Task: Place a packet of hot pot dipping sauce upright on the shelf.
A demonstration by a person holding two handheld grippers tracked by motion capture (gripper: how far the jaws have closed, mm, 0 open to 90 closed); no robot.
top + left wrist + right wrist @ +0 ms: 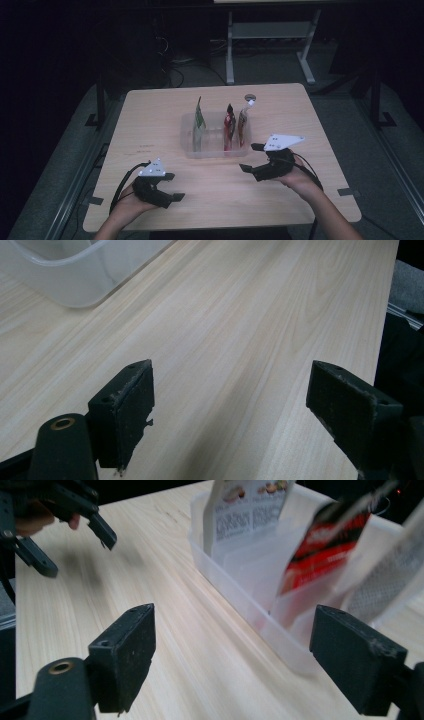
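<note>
My left gripper (171,186) sits spread wide over bare table (150,130); my right gripper (248,157), also spread and empty, faces the clear bin (189,145) of packets (200,117).

High view looks down; both gripper views skim the table (215,200) (sharing the bin (192,150)).

table (150,125): pale wood grain, rectangular, bare along its front edge
small round object (249,98): grey, on the table near the far edge; perhaps a cable grommet, too small to tell
metal frame (270,37): white legs and crossbar, standing on the grey floor (60,150) beyond the table
</note>
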